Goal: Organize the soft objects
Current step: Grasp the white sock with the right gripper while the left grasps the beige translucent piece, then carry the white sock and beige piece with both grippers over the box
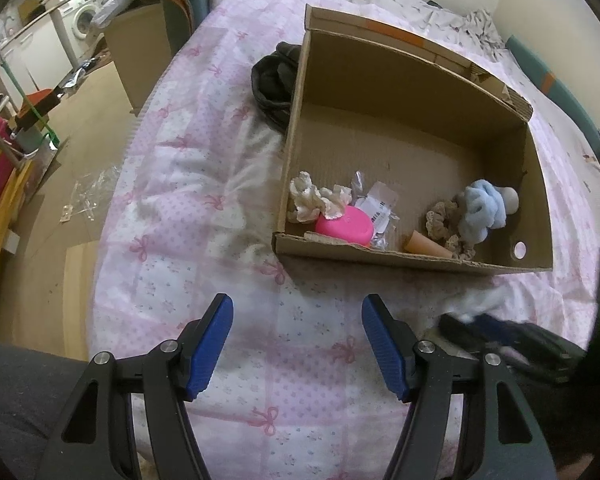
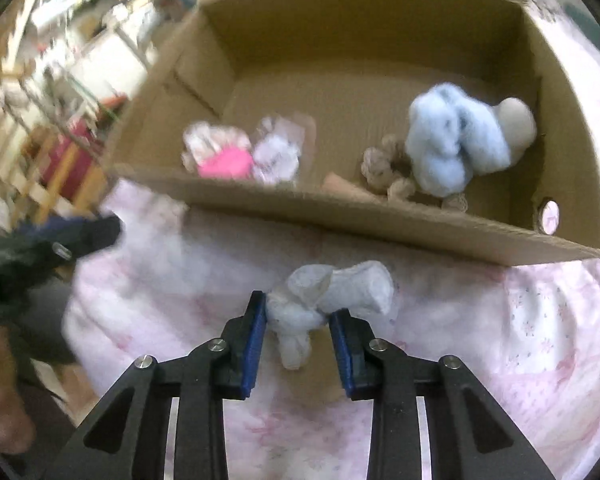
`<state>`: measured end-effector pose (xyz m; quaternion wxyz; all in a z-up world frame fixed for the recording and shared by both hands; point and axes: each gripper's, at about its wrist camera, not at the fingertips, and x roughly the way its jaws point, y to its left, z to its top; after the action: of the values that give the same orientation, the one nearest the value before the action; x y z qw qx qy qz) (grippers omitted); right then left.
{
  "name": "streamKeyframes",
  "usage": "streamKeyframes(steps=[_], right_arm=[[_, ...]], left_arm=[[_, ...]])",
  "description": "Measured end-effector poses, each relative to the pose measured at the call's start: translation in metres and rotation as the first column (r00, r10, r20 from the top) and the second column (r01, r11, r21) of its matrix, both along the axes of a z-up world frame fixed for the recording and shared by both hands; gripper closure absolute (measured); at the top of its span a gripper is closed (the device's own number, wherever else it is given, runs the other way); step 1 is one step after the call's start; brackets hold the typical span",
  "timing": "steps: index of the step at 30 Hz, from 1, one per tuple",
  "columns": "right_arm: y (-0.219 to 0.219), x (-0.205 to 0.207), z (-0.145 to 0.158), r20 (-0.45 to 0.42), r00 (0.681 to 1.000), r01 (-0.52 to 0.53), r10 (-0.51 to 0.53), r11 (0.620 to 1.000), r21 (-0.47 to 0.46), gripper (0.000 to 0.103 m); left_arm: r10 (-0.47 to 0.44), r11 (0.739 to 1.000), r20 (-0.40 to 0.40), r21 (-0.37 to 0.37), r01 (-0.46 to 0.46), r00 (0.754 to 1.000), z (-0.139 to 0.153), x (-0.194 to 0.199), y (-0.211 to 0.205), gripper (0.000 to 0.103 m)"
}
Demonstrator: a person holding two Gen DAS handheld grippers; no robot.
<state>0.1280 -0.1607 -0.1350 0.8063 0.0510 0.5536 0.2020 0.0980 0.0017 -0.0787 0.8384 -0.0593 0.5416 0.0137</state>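
White knotted cloth bundle (image 2: pixel 316 304) sits low in the centre of the right wrist view, clamped between the blue pads of the right hand-held gripper (image 2: pixel 298 326), just below the brown cardboard box (image 2: pixel 380 224) on the pink bow-print bed cover (image 1: pixel 204 208). The left hand-held gripper (image 1: pixel 297 344) gapes wide, holding nothing.

Left gripper (image 1: pixel 297 342) spread wide; right gripper (image 2: pixel 298 320) clamped partway.
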Motion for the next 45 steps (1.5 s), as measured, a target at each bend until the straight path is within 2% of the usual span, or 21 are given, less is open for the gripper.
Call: streamKeyframes(steps=[5, 9, 11, 13, 17, 21, 23, 25, 27, 28, 29, 30, 33, 45], right_arm=[[-0.035, -0.009, 0.032, -0.001, 0.993, 0.119, -0.121, 0.974, 0.191, 0.07], [-0.073, -0.015, 0.048, -0.016, 0.977, 0.207, -0.212, 0.932, 0.298, 0.07], [-0.085, -0.02, 0.05, -0.026, 0.963, 0.261, -0.267, 0.914, 0.309, 0.07], [-0.091, -0.022, 0.058, 0.006, 0.952, 0.29, -0.306, 0.911, 0.294, 0.07], [-0.111, -0.028, 0.059, 0.006, 0.926, 0.357, -0.378, 0.879, 0.316, 0.069], [-0.121, -0.029, 0.055, -0.005, 0.905, 0.402, -0.425, 0.853, 0.333, 0.069], [-0.119, -0.026, 0.052, -0.009, 0.902, 0.409, -0.431, 0.849, 0.336, 0.069], [-0.125, -0.031, 0.055, -0.005, 0.904, 0.404, -0.427, 0.853, 0.331, 0.07], [-0.123, -0.031, 0.055, -0.002, 0.907, 0.4, -0.422, 0.857, 0.325, 0.07], [-0.122, -0.031, 0.054, -0.004, 0.908, 0.398, -0.419, 0.858, 0.324, 0.07], [-0.124, -0.031, 0.054, -0.007, 0.909, 0.397, -0.418, 0.859, 0.323, 0.07], [-0.125, -0.031, 0.054, -0.007, 0.909, 0.397, -0.417, 0.86, 0.321, 0.07], [-0.123, -0.029, 0.053, -0.008, 0.91, 0.395, -0.414, 0.862, 0.316, 0.07], [-0.116, -0.028, 0.05, 0.001, 0.916, 0.385, -0.401, 0.881, 0.276, 0.07]], left_arm=[[-0.015, 1.0, -0.01, 0.003, 0.015, 1.0, -0.007, -0.001, -0.008, 0.039], [-0.096, 0.995, -0.018, -0.003, 0.096, 0.995, -0.016, -0.005, -0.033, 0.039], [-0.156, 0.988, -0.014, -0.008, 0.156, 0.988, -0.02, -0.007, -0.049, 0.039], [-0.221, 0.975, -0.021, -0.016, 0.22, 0.975, -0.026, -0.008, -0.065, 0.039], [-0.343, 0.938, -0.064, -0.064, 0.339, 0.937, -0.046, -0.013, -0.098, 0.039], [-0.385, 0.923, -0.1, -0.065, 0.38, 0.918, -0.065, -0.009, -0.117, 0.041], [-0.393, 0.919, -0.129, -0.06, 0.389, 0.91, -0.077, -0.004, -0.121, 0.057], [-0.408, 0.913, -0.145, -0.094, 0.398, 0.902, -0.086, 0.001, -0.121, 0.062], [-0.419, 0.906, -0.132, -0.122, 0.405, 0.898, -0.085, 0.003, -0.12, 0.074], [-0.431, 0.9, -0.136, -0.14, 0.413, 0.892, -0.085, 0.004, -0.12, 0.088], [-0.434, 0.898, -0.138, -0.148, 0.415, 0.89, -0.084, 0.005, -0.12, 0.091], [-0.431, 0.899, -0.133, -0.148, 0.412, 0.893, -0.082, 0.005, -0.119, 0.095], [-0.421, 0.9, -0.127, -0.18, 0.397, 0.898, -0.078, 0.007, -0.113, 0.095], [-0.299, 0.952, -0.084, -0.09, 0.292, 0.95, -0.051, -0.003, -0.08, 0.095]])
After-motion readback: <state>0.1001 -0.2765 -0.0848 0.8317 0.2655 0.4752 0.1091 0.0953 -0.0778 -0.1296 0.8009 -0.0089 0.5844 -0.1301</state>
